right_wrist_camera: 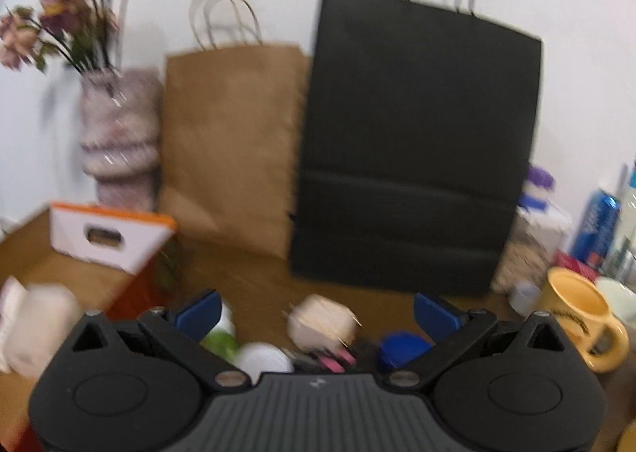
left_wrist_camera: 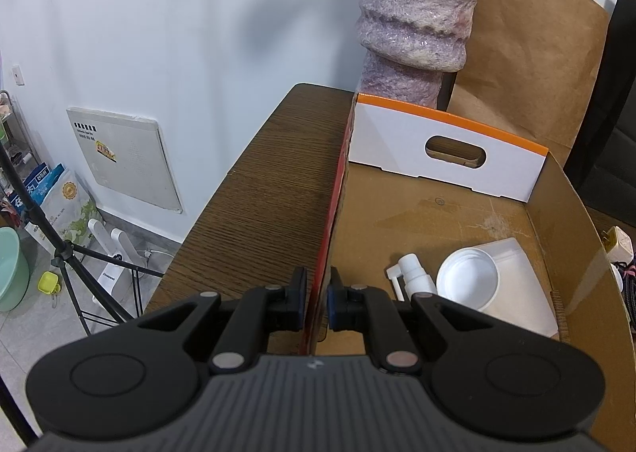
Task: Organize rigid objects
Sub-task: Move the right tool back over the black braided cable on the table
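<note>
black left gripper (left_wrist_camera: 318, 293) is clamped on the side wall of a cardboard box (left_wrist_camera: 572, 221) on a wooden table (left_wrist_camera: 270, 181). inside the box, a white spray nozzle (left_wrist_camera: 411, 273) and a white round lid (left_wrist_camera: 467, 281) are seen. right gripper (right_wrist_camera: 318, 313) is held wide open, empty, above blurred small items beside a yellow mug (right_wrist_camera: 584, 317).

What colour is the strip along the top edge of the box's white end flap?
Orange, on the cardboard box's end flap; clearest in the left wrist view.
</note>
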Action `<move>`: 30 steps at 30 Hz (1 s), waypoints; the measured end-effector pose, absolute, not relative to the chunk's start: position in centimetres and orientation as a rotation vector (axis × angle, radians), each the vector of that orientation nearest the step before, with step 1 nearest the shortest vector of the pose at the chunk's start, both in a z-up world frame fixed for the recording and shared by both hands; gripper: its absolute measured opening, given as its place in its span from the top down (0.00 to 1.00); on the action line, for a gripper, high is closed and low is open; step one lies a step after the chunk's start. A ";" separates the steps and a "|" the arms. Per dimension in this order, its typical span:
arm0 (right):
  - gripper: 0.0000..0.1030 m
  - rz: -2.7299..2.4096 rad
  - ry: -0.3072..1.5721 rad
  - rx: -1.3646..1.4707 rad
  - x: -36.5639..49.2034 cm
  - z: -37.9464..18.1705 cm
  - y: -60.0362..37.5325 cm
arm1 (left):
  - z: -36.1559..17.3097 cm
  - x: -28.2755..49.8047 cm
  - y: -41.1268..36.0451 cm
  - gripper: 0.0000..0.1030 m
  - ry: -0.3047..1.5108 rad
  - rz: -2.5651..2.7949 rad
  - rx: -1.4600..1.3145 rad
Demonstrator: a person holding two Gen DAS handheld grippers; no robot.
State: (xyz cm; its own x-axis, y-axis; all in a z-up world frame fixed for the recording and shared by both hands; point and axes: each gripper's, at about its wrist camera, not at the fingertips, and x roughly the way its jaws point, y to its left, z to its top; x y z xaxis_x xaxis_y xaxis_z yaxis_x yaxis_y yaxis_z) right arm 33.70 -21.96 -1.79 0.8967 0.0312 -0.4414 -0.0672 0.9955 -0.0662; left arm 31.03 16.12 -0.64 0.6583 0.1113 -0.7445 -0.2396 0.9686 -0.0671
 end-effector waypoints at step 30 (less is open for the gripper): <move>0.00 0.047 0.697 0.033 36.4 -8.3 -25.1 | -0.7 31.0 16.1 0.89 0.829 0.201 -0.164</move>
State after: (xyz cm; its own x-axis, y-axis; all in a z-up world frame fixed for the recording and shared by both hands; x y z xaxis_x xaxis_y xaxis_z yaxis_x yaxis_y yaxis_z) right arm 36.39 -25.06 -8.29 0.7655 0.0548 -0.6411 -0.0325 0.9984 0.0466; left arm 31.00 16.15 -0.67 0.6587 0.1128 -0.7439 -0.2403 0.9685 -0.0659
